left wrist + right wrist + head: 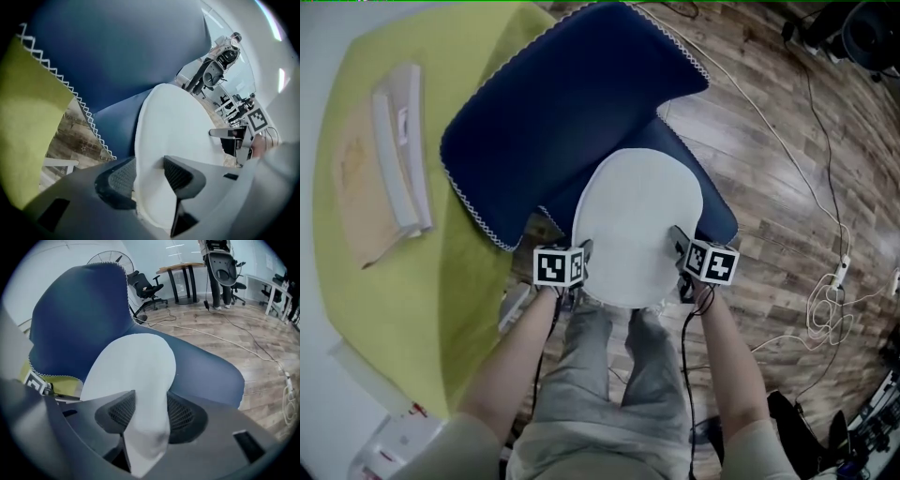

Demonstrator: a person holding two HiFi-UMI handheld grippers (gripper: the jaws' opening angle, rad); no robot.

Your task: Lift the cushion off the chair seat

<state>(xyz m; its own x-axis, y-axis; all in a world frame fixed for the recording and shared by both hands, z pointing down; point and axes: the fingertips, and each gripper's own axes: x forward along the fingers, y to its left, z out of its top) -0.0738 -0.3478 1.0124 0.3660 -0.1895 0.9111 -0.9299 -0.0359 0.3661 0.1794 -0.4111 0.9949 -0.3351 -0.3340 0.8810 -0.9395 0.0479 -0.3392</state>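
A white oval cushion (633,220) lies on the navy chair seat (712,202), in front of the navy backrest (562,103). My left gripper (583,251) is at the cushion's near left edge and my right gripper (679,236) is at its near right edge. In the left gripper view the cushion (173,126) edge sits between the two pads of the left gripper (147,176), touching both. In the right gripper view the right gripper (150,413) pinches the cushion (131,366), which bulges between the pads. The right gripper (239,136) also shows across the cushion.
A table with a yellow-green cloth (459,281) stands close on the chair's left, with a book and papers (403,150) on it. White cables (825,300) run over the wooden floor at the right. The person's legs (619,375) stand just before the seat.
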